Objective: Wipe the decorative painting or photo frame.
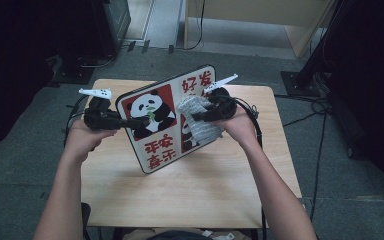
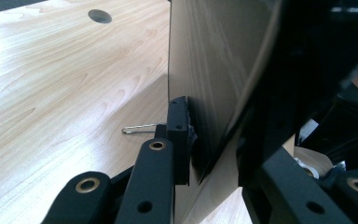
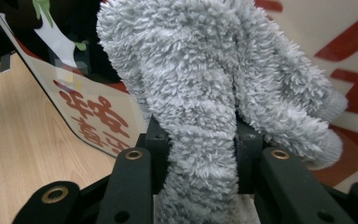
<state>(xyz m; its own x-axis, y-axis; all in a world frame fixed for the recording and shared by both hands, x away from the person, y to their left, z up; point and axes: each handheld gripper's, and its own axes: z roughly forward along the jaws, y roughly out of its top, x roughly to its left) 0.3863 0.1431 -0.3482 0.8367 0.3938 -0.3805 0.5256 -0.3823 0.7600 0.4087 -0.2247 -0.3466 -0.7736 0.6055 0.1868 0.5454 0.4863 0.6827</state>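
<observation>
Board (image 1: 160, 125): flat rounded-corner panel, glossy printed face with pandas on red squares and red characters on cream; plain wood-grain back. Stands tilted on its lower edge on the surface (image 1: 195, 195), near the middle.

Cloth (image 1: 200, 120): grey, thick, fluffy pile, bunched into folds; pressed against the board's printed face, right of centre.

Left gripper (image 1: 142, 121): black jaws pinching the board's left edge, one pad on each side.

Right gripper (image 1: 196, 117): black jaws clamped on a fold of the cloth.

Surface: light wood-grain laminate, rectangular, with a round hole (image 2: 99, 16) near one corner.

Clip (image 2: 140, 129): thin wire, lying on the surface behind the board.
</observation>
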